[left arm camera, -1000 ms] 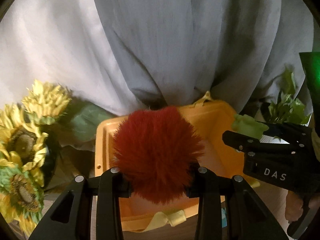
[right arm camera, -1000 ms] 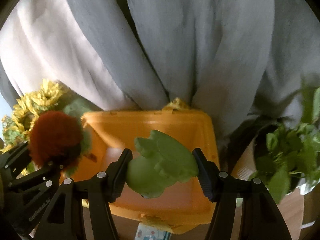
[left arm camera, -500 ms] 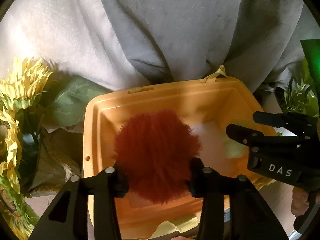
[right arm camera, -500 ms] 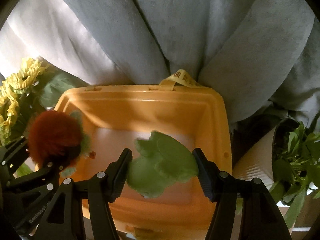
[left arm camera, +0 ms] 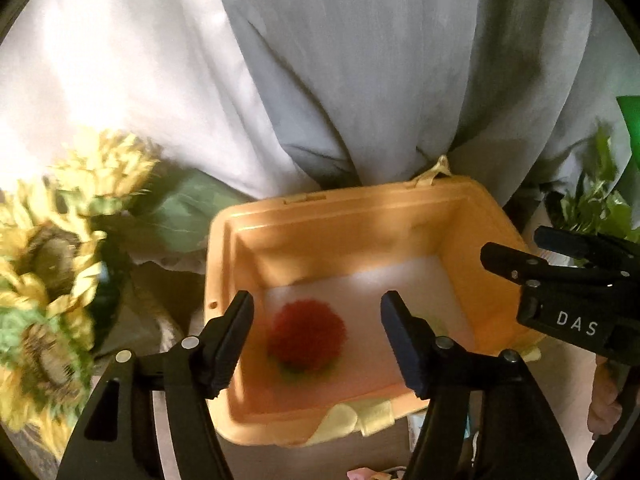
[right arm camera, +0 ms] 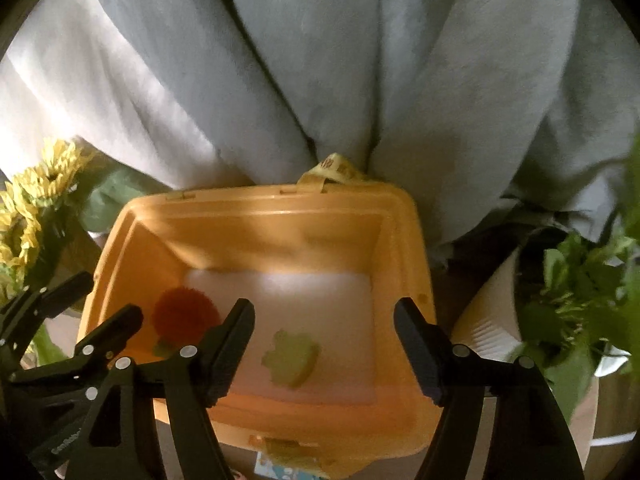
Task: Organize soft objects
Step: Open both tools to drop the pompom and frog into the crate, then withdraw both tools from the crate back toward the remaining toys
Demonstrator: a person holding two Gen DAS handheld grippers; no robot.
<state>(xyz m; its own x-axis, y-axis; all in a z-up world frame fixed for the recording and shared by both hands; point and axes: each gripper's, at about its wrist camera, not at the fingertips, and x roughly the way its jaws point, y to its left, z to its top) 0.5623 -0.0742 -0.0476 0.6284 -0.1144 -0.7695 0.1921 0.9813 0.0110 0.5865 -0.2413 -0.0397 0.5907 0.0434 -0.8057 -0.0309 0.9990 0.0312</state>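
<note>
Left gripper (left arm camera: 316, 334) wide open, empty, above orange bin (left arm camera: 340, 208). Right gripper (right arm camera: 324, 344) wide open, empty. Red pompom (left arm camera: 306, 336) near bin's left wall; green soft toy (right arm camera: 291, 357) on bin floor, apart.

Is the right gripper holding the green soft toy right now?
No, the right gripper is open and the green soft toy lies on the orange bin floor.

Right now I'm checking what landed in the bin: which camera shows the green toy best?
The right wrist view: the green toy lies whole on the bin floor. The left wrist view shows only a pale sliver.
</note>
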